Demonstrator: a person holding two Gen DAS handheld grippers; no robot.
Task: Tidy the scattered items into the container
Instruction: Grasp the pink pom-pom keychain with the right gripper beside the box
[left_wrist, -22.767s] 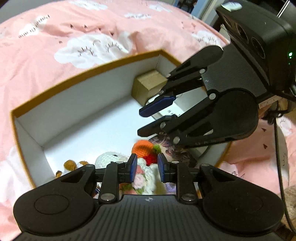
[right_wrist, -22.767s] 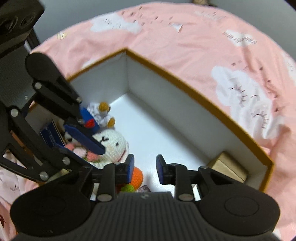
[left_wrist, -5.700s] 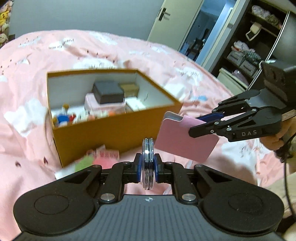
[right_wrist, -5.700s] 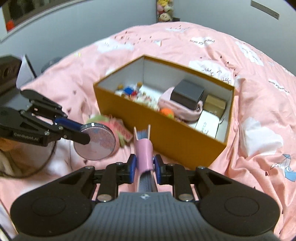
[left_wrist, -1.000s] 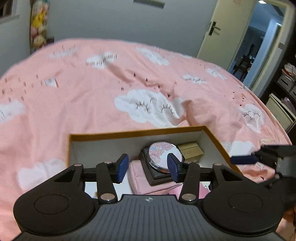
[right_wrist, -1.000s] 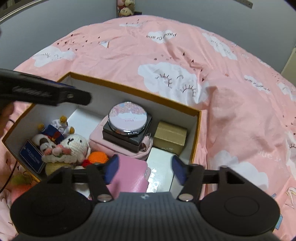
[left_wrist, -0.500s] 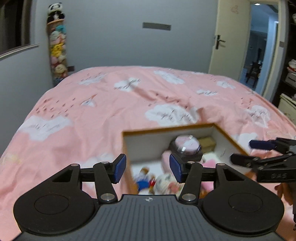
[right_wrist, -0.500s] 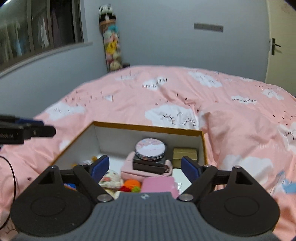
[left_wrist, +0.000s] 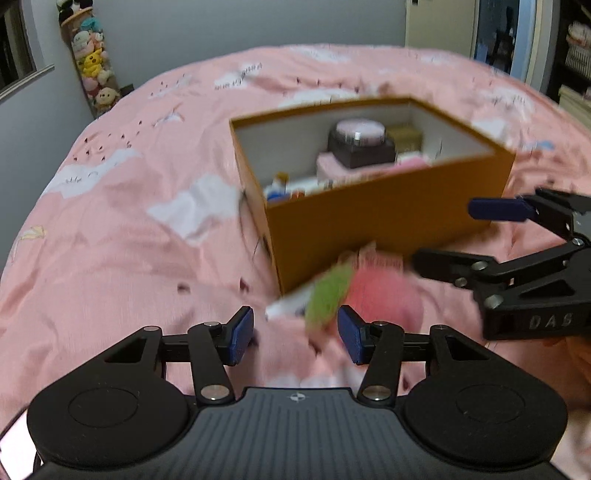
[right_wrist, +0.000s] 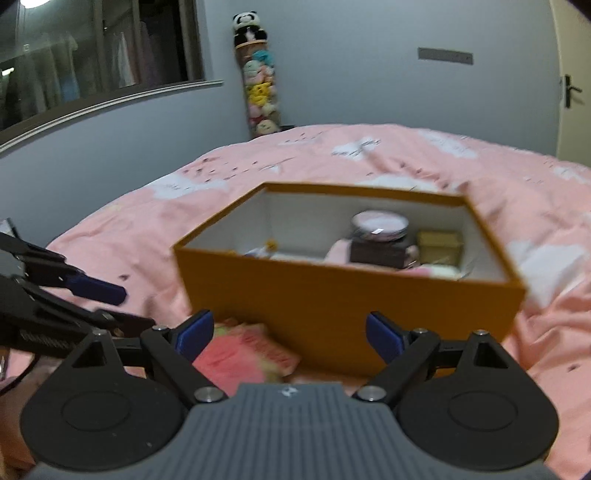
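Left wrist view: the left tool (left_wrist: 295, 334) hung with its jaws wide and nothing between them, low over the bed (left_wrist: 122, 229), just short of the loose items in front of the orange box (left_wrist: 388, 206).
Right wrist view: the right tool (right_wrist: 288, 332) was also spread wide and empty, facing the near wall of the orange box.
Container: the orange box sat on the pink cloud-print bed, holding a round pink compact (right_wrist: 380, 223) on a dark case (right_wrist: 380, 251), a tan carton (right_wrist: 439, 245) beside them, and small toys at the box's left end.
Task things left out: a pink and green packet pile (left_wrist: 354, 284) lay on the bed against the box's near wall, between the two tools.
Step in hand: by my reading, the approach to pick up those last loose pieces.
Next move: probably lowering one tool over the pile and closing on a single piece, clear of the box wall.
Hard to make out: motion blur smeared the pile, so its count and kind could not be told; the box's near wall hid the floor inside.
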